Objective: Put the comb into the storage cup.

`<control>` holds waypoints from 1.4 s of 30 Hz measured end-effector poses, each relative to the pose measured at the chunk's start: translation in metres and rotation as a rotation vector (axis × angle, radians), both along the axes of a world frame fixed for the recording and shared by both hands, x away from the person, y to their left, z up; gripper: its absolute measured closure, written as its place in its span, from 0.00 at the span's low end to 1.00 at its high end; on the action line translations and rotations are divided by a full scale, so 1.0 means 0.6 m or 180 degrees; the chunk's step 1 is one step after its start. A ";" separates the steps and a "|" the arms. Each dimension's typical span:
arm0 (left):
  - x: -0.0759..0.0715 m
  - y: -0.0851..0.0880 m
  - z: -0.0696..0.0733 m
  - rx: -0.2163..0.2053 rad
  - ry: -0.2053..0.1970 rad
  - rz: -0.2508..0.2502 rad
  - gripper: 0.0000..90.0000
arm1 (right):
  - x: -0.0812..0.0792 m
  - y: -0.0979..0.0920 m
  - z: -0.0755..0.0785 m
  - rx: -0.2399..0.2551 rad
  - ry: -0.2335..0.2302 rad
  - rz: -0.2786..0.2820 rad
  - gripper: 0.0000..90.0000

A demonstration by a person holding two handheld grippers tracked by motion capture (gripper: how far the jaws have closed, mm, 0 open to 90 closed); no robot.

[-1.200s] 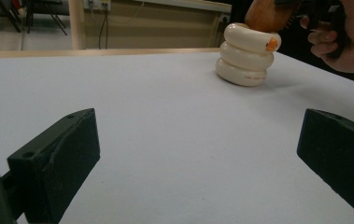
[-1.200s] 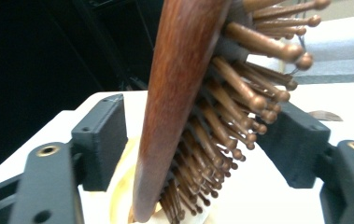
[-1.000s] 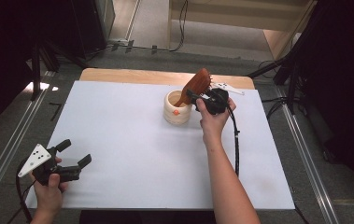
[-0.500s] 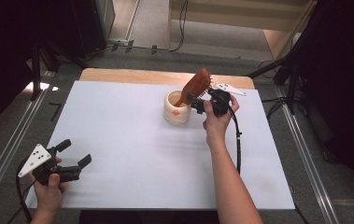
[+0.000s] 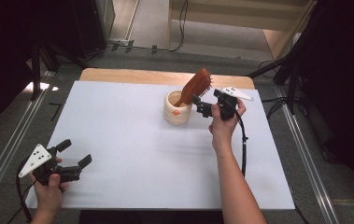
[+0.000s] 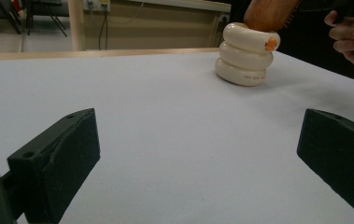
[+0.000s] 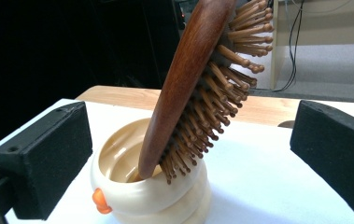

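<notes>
Released, one brush now leans handle-down in one cream cup on the table; the right gripper has backed off, jaws just opened wide, empty. Left gripper rests open, empty, near the table's front corner.

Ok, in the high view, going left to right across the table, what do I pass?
Left gripper, open at the near left → cream ringed holder → wooden hairbrush leaning out of it → right gripper, open beside the brush.
</notes>
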State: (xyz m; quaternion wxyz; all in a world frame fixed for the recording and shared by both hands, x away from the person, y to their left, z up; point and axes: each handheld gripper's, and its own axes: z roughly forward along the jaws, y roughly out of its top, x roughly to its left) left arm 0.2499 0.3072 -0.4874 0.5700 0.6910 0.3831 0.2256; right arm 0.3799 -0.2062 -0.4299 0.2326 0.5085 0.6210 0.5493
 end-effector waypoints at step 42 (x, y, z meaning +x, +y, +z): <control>-0.002 -0.002 0.000 0.0031 -0.0006 0.0003 0.00 | -0.130 -0.101 0.000 -0.0381 -0.0298 -0.0024 0.00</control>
